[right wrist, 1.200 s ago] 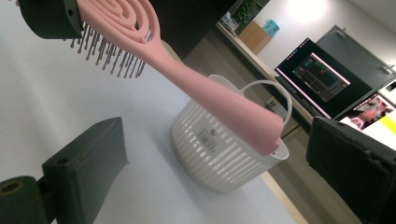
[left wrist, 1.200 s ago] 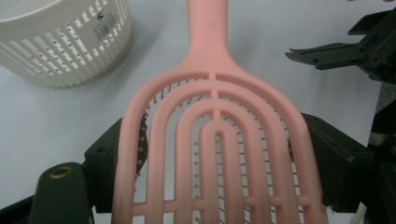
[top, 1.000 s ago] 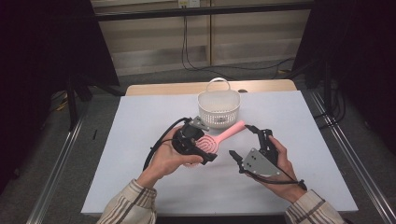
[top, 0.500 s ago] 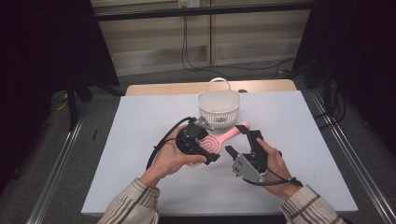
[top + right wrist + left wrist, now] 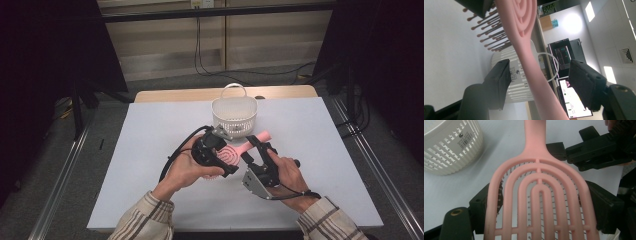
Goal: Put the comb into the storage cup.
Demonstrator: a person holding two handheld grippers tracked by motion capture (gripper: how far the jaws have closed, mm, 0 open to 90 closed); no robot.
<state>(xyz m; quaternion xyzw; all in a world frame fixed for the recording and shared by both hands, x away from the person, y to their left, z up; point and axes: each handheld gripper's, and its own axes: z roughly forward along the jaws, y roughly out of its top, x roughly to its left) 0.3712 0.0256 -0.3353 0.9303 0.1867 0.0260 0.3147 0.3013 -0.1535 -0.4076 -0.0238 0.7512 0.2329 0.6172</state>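
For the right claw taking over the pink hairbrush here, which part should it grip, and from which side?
Probably the handle: it is the slim, straight part, and it sticks out free toward the white basket, while the left claw clamps the wide slotted head. Come from the right, jaws astride the handle's flat faces. The right claw already straddles it, has just been closing, pads not yet touching.

On the bench (image 5: 150,150), the basket (image 5: 234,116) stands at the far middle. Just near of it lies the hairbrush (image 5: 235,152), head in the left claw (image 5: 220,150), handle between the right claw's (image 5: 256,147) jaws, rightward.
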